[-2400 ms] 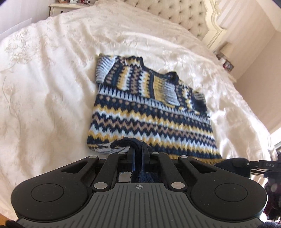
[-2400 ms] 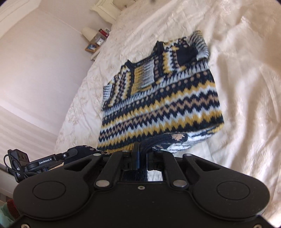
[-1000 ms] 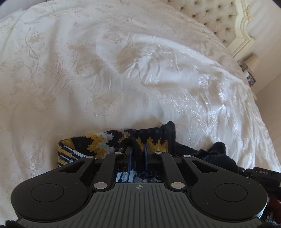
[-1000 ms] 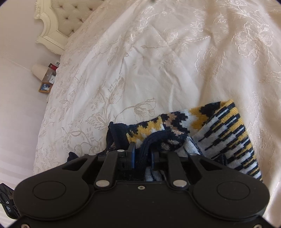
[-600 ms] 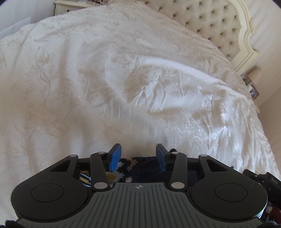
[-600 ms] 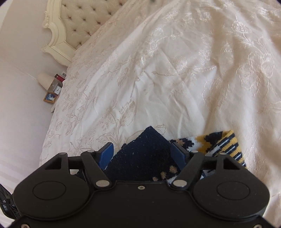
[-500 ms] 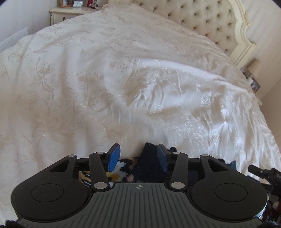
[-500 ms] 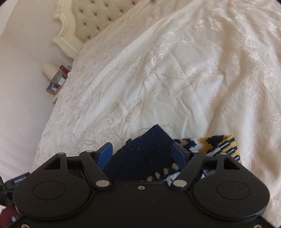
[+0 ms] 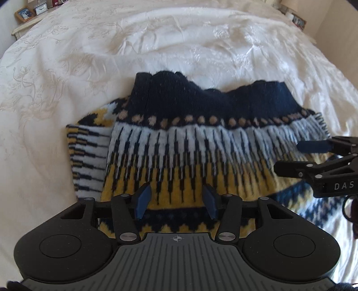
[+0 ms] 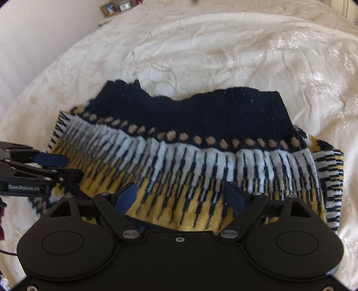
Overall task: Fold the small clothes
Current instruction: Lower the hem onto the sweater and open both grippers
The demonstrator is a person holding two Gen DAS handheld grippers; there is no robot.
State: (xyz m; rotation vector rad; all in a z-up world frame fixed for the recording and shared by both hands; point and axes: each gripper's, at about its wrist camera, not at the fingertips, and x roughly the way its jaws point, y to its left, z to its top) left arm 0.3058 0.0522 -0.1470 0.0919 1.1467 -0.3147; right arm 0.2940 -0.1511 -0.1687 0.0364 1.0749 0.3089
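- my left gripper hangs just over the near edge of the folded navy, mustard and white patterned knit sweater, its blue-tipped fingers spread wide with nothing between them but the knit below.
- my right gripper sits the same way over the sweater's near edge in its own view, jaws wide apart and empty; whether either tool touches the wool i cannot tell.
- each tool shows in the other's camera, at the sweater's side edge, fingers parted.
- the sweater lies doubled over on the cream embroidered bedspread: a mustard band nearest me, then white with dark vertical dashes, then a row of tan dots, then the plain navy ribbed hem at the far edge, slightly wavy.
- a striped under-layer pokes out at one side.
- farthest off, a small wooden picture frame stands beyond the bed.
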